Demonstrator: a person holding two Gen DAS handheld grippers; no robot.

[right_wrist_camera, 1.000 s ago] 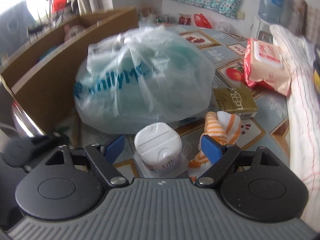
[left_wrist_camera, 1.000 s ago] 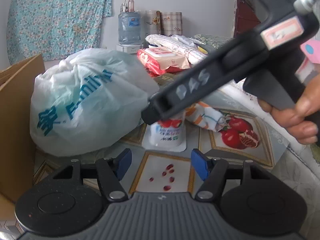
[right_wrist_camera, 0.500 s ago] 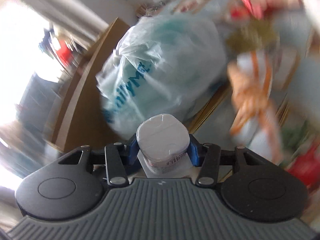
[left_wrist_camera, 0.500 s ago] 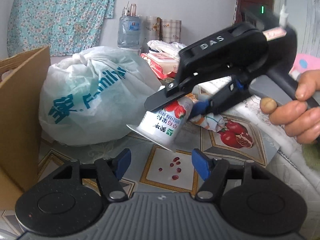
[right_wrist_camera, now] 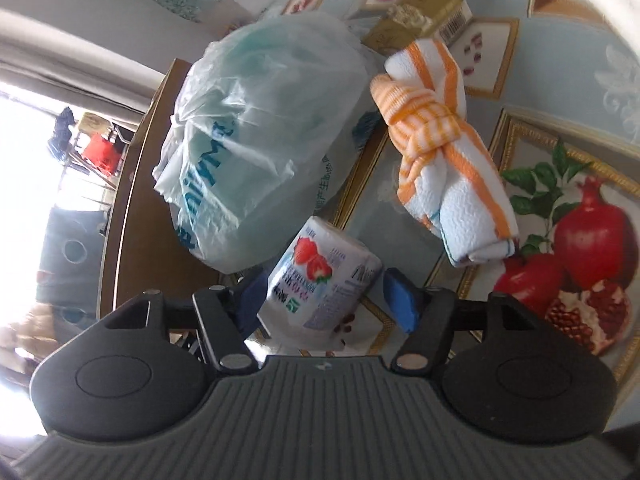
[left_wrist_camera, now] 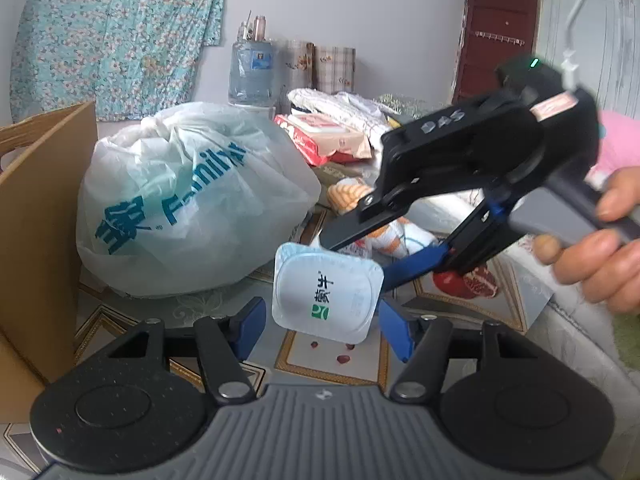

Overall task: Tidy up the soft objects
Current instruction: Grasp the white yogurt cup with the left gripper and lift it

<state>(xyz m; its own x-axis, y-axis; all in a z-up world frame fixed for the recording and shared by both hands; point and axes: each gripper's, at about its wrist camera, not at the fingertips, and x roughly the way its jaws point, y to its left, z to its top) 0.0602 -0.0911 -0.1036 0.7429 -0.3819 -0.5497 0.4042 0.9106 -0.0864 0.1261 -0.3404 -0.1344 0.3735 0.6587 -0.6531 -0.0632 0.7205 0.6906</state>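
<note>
The strawberry yogurt cup (left_wrist_camera: 326, 290) is tipped on its side low over the counter (left_wrist_camera: 132, 316), foil lid facing the left gripper (left_wrist_camera: 322, 318); whether it rests on the counter I cannot tell. It lies between the fingers of the right gripper (left_wrist_camera: 360, 258), whose jaws are opening, and the right-hand pad stands just clear of the cup wall in the right wrist view. The left gripper is open, its blue fingers (left_wrist_camera: 252, 320) framing the lid without gripping it. A hand (left_wrist_camera: 600, 248) holds the right gripper's handle. Just behind the cup sits a tied white plastic bag (left_wrist_camera: 192, 200) with teal lettering; beside it lies a knotted orange-striped towel (right_wrist_camera: 444, 160). A cardboard box (left_wrist_camera: 36, 208) stands left of the bag, a wet-wipes pack (left_wrist_camera: 324, 136) farther back.
</note>
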